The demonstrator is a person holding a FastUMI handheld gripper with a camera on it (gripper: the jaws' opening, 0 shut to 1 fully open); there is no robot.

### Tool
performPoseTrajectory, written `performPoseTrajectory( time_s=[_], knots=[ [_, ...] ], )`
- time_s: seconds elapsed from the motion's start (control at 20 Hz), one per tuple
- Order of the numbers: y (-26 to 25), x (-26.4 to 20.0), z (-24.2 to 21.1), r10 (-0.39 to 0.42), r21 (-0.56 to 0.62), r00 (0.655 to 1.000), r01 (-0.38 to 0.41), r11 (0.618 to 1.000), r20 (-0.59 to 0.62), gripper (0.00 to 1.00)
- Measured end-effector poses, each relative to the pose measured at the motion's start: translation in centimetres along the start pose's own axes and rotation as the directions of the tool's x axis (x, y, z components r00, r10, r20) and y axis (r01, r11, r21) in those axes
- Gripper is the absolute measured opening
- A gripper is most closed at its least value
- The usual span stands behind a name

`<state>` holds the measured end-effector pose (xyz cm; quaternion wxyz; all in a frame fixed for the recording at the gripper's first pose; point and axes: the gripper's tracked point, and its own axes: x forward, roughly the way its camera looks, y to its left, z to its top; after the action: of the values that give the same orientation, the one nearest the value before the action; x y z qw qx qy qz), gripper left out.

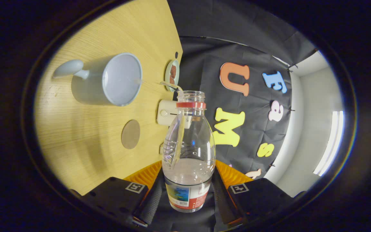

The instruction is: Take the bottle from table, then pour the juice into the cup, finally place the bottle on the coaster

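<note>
My gripper (pixel 187 193) is shut on a clear plastic bottle (pixel 188 151) with a red neck ring and no cap. The bottle is held between the fingers and tipped sideways, its mouth pointing toward the cup. A thin stream of clear liquid (pixel 159 84) arcs from the mouth into a pale blue cup (pixel 108 80) with a rounded handle, standing on the wooden table (pixel 76 138). Some liquid lies in the bottle's lower part. A round brown coaster (pixel 130 134) lies on the table between the cup and the bottle.
A small white boxy device (pixel 165 112) sits on the table just behind the bottle's neck. A little plate with brown pieces (pixel 172 74) rests near the table's far edge. Black cloth hangs beyond the table.
</note>
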<state>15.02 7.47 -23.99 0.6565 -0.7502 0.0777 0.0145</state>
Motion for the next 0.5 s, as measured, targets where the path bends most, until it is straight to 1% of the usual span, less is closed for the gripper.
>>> performPoseTrajectory(
  time_s=[0.5],
  knots=[
    [-1.07,-0.38,-0.06,-0.033,-0.060,0.999,0.033,0.998,-0.004,0.81]
  ],
)
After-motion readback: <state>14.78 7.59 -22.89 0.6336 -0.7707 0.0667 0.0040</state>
